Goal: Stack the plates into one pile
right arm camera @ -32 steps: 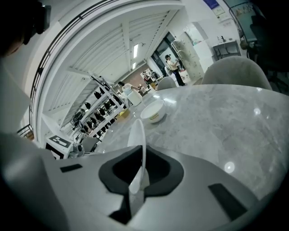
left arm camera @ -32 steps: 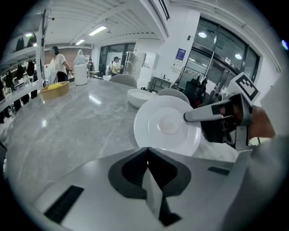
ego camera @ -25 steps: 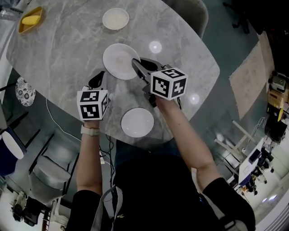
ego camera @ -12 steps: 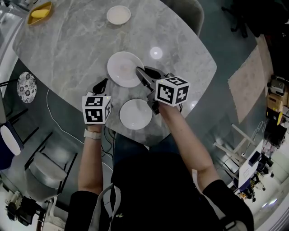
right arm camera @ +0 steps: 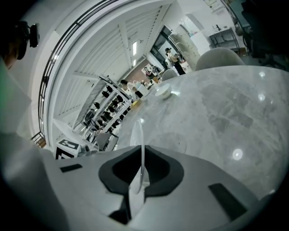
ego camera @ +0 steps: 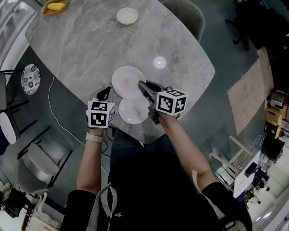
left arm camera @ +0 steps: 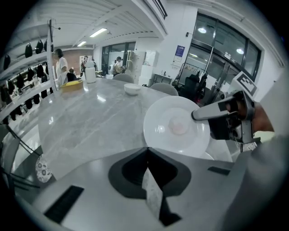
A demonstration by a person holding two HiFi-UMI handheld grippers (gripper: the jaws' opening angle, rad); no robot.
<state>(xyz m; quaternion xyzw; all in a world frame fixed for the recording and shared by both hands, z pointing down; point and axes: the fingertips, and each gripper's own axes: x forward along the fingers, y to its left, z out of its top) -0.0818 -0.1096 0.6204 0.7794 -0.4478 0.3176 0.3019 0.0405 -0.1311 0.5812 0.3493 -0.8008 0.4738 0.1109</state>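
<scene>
A white plate [ego camera: 126, 81] hangs over the grey marble table [ego camera: 81, 45], and my right gripper [ego camera: 141, 85] is shut on its right rim. In the right gripper view that plate [right arm camera: 137, 135] shows edge-on between the jaws of the right gripper [right arm camera: 141, 151]. Its near edge overlaps a second white plate [ego camera: 133, 112] lying close to the table's front edge. My left gripper [ego camera: 106, 91] hovers just left of both plates; its jaws look closed with nothing in them. The left gripper view shows the held plate [left arm camera: 177, 127] ahead of the left gripper [left arm camera: 146, 152].
A small white dish [ego camera: 127, 16] sits at the table's far side, with a yellow dish [ego camera: 56, 6] at the far left corner. Chairs stand at the far side [ego camera: 187, 13] and at the lower left [ego camera: 38, 164]. A cable runs down off the table's left edge.
The right gripper has carried the plate toward the person until it overlaps the near plate. The left gripper has moved the same way beside it.
</scene>
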